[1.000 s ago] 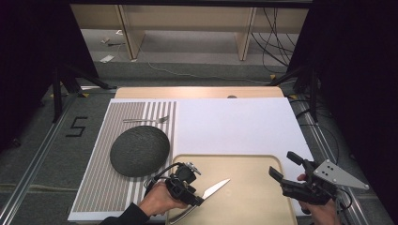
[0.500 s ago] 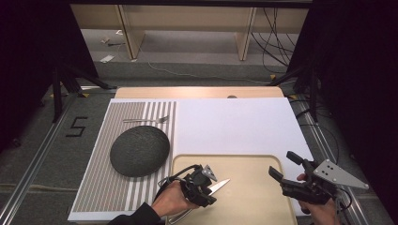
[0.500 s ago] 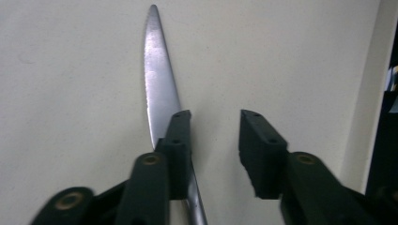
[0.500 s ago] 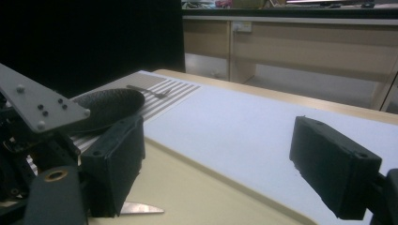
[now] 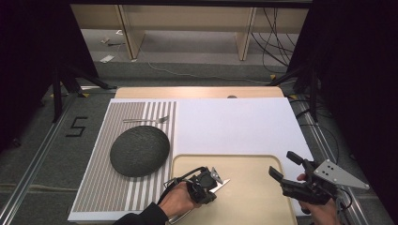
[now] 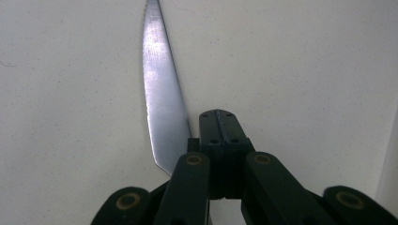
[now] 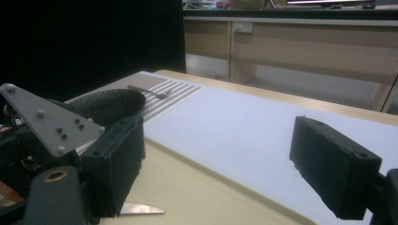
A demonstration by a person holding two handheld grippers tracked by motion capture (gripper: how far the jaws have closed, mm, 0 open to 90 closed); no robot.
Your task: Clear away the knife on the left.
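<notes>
A steel knife (image 5: 225,182) lies on the beige tray (image 5: 253,164), its blade (image 6: 159,93) pointing right. My left gripper (image 5: 212,185) sits low over the middle of the knife. Its jaws have just been closing and now stand pressed together (image 6: 219,126), with nothing visible between them. The blade lies flat along the left jaw and runs under it. My right gripper (image 5: 284,165) hovers at the tray's right edge, open and empty (image 7: 225,164). The knife tip (image 7: 141,208) also shows in the right gripper view.
A dark grey round dish (image 5: 139,150) rests on the striped mat (image 5: 101,187) left of the tray. A fork (image 5: 145,120) lies behind it. A white mat (image 5: 234,126) covers the table's middle and right. Cables and shelving stand beyond the far edge.
My left gripper has slid to the right along the knife, over its blade, and its jaws have closed together. The right gripper has stayed put.
</notes>
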